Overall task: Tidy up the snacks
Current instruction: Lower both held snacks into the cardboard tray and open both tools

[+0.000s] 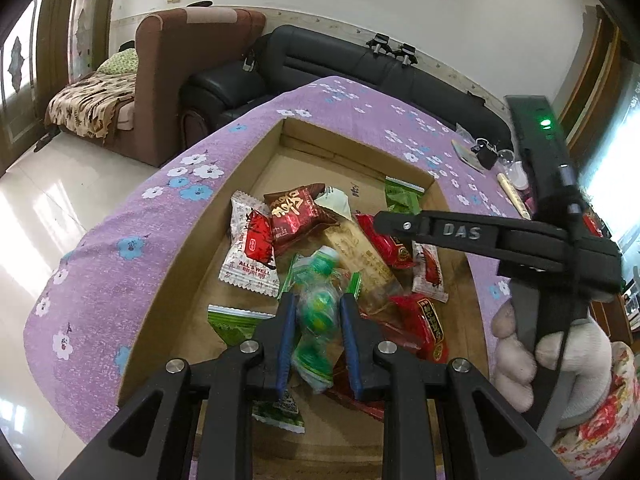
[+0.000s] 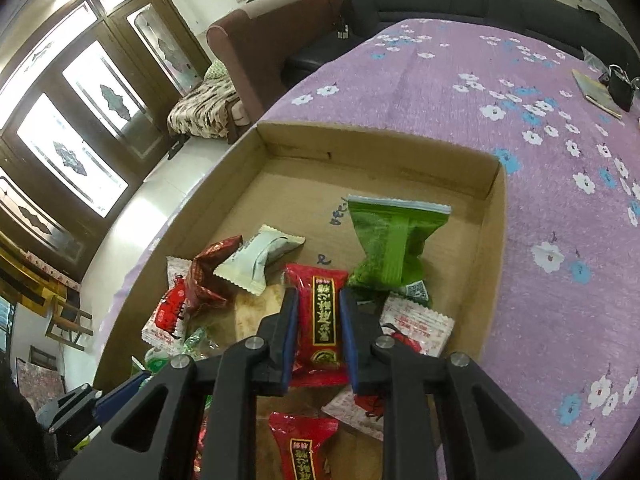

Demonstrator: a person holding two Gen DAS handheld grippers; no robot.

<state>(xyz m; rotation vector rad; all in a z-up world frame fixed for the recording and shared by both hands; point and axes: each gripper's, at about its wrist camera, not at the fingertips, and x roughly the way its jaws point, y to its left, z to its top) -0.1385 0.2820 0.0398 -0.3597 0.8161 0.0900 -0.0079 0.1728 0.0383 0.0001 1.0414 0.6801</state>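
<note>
A shallow cardboard box (image 1: pixel 256 168) on a purple flowered tablecloth holds a pile of wrapped snacks. My left gripper (image 1: pixel 319 301) is shut on a clear packet of green candies (image 1: pixel 316 312), just above the pile at the box's near side. My right gripper (image 2: pixel 318 297) is shut on a red packet with a black label (image 2: pixel 319 320). In the left wrist view the right gripper (image 1: pixel 384 220) reaches in from the right over that red packet (image 1: pixel 386 246), with a gloved hand (image 1: pixel 568 356) holding it. The left gripper's blue pad (image 2: pixel 120 396) shows at the lower left of the right wrist view.
Loose in the box lie a white-and-red packet (image 1: pixel 250 252), a dark red one (image 1: pixel 296 212), green ones (image 2: pixel 390 244), a pale one (image 2: pixel 260 256) and another red one (image 2: pixel 304 448). Keys and small items (image 1: pixel 486 154) sit far right on the table. The table drops off at the left.
</note>
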